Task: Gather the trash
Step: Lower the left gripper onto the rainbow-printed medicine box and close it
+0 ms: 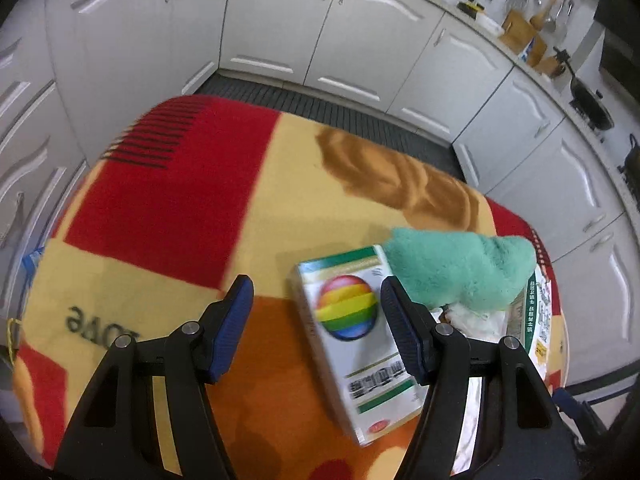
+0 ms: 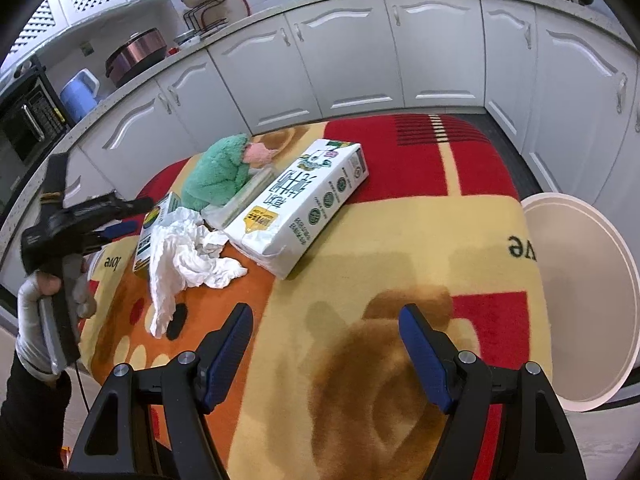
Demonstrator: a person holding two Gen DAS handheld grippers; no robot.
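1. In my left wrist view, the left gripper (image 1: 316,312) has its fingers apart over the blanket (image 1: 168,208), gripping nothing; the rainbow-printed box (image 1: 352,332) lies low and right of centre, just inside the right finger (image 1: 400,328)
2. In my right wrist view, the right gripper (image 2: 326,344) is spread and empty; the crumpled tissue (image 2: 188,252) lies well up-left of its fingers, the white bin (image 2: 580,300) at the right edge
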